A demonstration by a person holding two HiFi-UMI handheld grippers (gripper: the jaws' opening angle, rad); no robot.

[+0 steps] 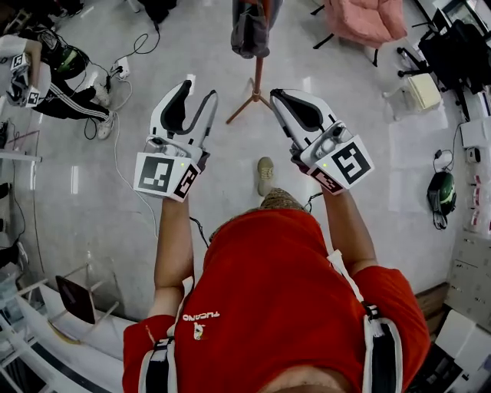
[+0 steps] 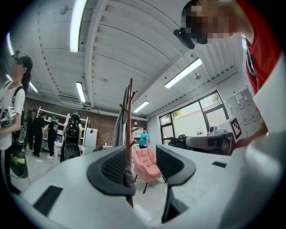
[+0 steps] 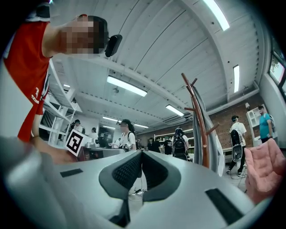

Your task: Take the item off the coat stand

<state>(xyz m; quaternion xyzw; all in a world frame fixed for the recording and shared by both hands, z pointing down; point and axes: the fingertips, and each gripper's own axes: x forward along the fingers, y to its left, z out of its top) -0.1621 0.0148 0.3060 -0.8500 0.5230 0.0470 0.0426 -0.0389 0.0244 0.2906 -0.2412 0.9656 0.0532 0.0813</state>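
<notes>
A wooden coat stand (image 1: 258, 77) rises from the floor ahead of me, with a grey garment (image 1: 249, 31) hanging on it. My left gripper (image 1: 199, 90) points toward the stand from the left, short of it, and is open with nothing between its fingers. My right gripper (image 1: 275, 94) is raised at the right of the stand's foot and is shut on nothing. The left gripper view shows the stand (image 2: 130, 116) and garment (image 2: 121, 120) beyond the open left gripper (image 2: 142, 165). Seen from the right gripper (image 3: 141, 154), the stand (image 3: 201, 129) and garment (image 3: 213, 143) lie off to the right.
A pink chair (image 1: 364, 19) stands behind the coat stand at the right. A person (image 1: 46, 77) is at the far left, with cables (image 1: 126, 69) on the floor nearby. A helmet (image 1: 442, 192) lies at the right. A white rack (image 1: 46, 307) is at my lower left.
</notes>
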